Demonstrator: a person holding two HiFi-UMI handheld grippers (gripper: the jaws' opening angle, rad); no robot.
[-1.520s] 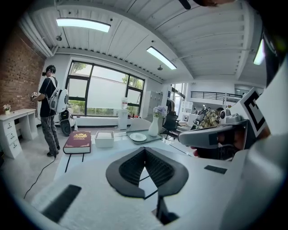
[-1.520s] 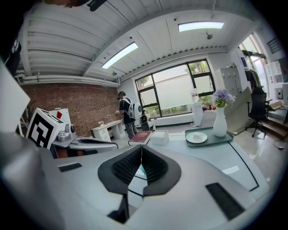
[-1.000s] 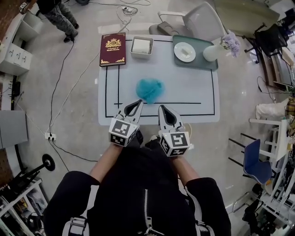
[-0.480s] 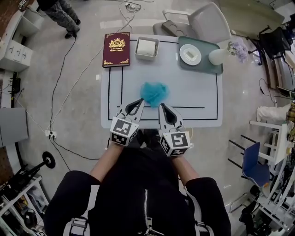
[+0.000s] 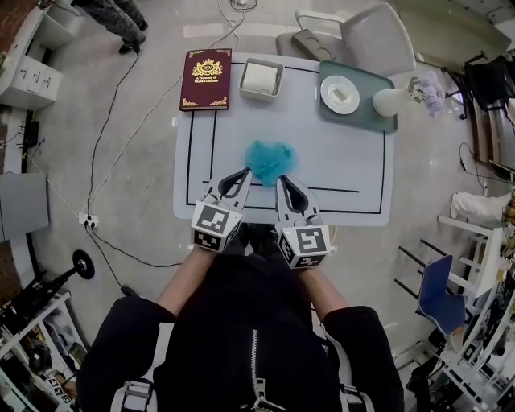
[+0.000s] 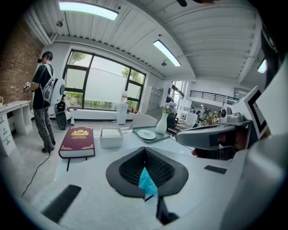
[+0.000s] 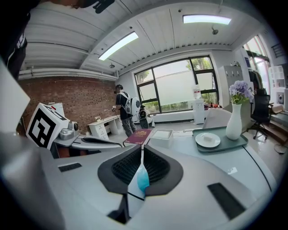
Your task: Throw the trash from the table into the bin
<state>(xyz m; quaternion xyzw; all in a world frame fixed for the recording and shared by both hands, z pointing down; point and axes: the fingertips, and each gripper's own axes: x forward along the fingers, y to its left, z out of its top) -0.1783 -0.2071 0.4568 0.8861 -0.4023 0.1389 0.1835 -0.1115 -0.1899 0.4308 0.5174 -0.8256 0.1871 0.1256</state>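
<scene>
- Left gripper (image 5: 242, 174) and right gripper (image 5: 283, 183) each have their jaws pressed together with nothing clamped. They lie side by side over the near edge of the worktop (image 5: 354, 161), tips toward the blue crumpled wad (image 5: 269, 158).
- Pale floor (image 5: 129, 161) surrounds the worktop, with cables (image 5: 121, 105) running across it; the right gripper view shows a brick wall (image 7: 67, 96) and tall windows (image 7: 180, 87).
- White worktop bears a black rectangle outline; its near edge is partly covered by the grippers.
- Standing person (image 5: 121, 20) is cut off by the head view's top edge.
- Grey chair (image 5: 362, 36) stands at the far side.
- Green tray (image 5: 378, 121) holds a white plate (image 5: 339, 93) and a white vase (image 5: 389, 101).
- Maroon book (image 5: 206, 78) lies at the far left corner, with a white square container (image 5: 261, 78) just beside it.
- Blue wad rests near the worktop's middle; whether the left tip touches it is unclear. In both gripper views it shows only as a sliver behind the jaws.
- Marker cubes (image 5: 216, 228) hide the holder's hands.
</scene>
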